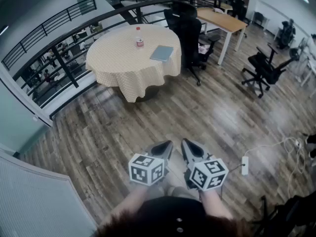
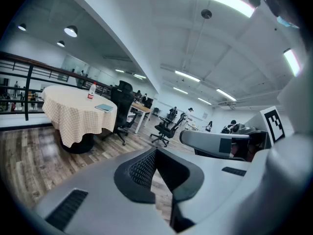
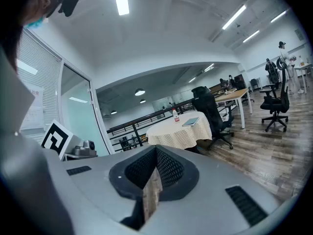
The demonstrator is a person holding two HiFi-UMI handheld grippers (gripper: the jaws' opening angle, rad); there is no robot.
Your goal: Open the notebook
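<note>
Approach step, not yet started. Notebook (image 1: 162, 53) lies closed on the round worktop (image 1: 118, 63), upper centre of the head view, right of a bottle (image 1: 139, 37). Left gripper (image 1: 165, 146) and right gripper (image 1: 189, 145) sit at lower centre, well apart from it, fingers closed, nothing held. Next: walk up, reach the cover edge.

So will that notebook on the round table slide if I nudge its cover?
The notebook looks thin and flat, so it is probably light and flexible. It lies on a loose checked tablecloth, so a push may wrinkle the cloth rather than slide the notebook. It sits toward the edge there, so pushing outward might tip it off.
</note>
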